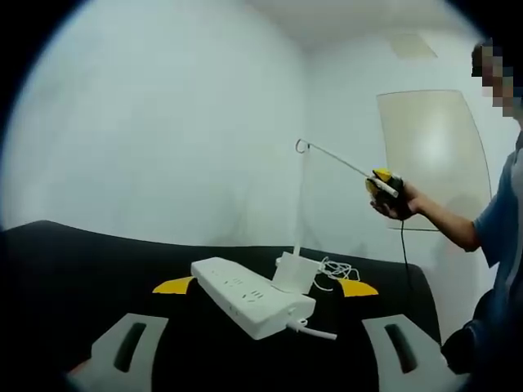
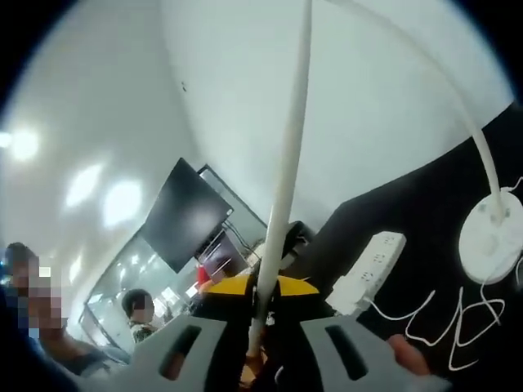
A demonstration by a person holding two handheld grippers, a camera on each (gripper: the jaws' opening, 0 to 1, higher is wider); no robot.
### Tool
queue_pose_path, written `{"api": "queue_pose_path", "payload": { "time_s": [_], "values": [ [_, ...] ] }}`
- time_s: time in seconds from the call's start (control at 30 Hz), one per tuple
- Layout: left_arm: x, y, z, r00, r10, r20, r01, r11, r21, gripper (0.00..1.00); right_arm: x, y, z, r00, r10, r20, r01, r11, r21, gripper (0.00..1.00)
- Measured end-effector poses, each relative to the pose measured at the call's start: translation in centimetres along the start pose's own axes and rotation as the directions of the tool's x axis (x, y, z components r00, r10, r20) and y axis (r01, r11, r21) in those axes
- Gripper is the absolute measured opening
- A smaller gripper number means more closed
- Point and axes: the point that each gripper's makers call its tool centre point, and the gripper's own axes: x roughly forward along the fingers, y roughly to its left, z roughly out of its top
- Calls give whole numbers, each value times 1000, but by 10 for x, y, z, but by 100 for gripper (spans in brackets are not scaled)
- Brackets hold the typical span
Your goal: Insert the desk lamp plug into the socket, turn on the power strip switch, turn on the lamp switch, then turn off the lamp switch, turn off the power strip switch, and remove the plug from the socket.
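While left claw (image 1: 265, 347) gaped above power strip (image 1: 253, 297) at lower centre, right claw (image 2: 260, 336) clamped lamp head (image 2: 288, 175).

Your lamp (image 1: 304, 214) looks like smooth white plastic with a slight sheen; its thin arm (image 2: 288, 175) reads glossy under the light, and the round base (image 2: 491, 237) is the same smooth white. The power strip (image 1: 253, 298) is white plastic, satin and clean-edged. Under it the table (image 1: 73, 269) wears a matt black surface, cloth-like. Your left gripper (image 1: 265, 347) has pale grey matt plastic jaws. The cord (image 2: 445, 322) is thin, smooth and white.
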Motion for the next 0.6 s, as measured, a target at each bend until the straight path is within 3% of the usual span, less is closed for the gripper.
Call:
{"api": "queue_pose_path", "payload": {
  "time_s": [0.17,0.37,0.6],
  "values": [
    [0,-3,-1,1000,-3,-2,3,1000,7,63,-3,-17,-5,1000,-10,7,10,1000,20,11],
    [-1,-6,1,1000,-6,6,6,1000,11,63,-4,-29,-4,1000,-5,23,6,1000,-19,11],
    [1,-7,-3,1000,-6,-14,6,1000,28,63,-7,-45,-7,1000,-14,-9,13,997,-78,11]
  ]
}}
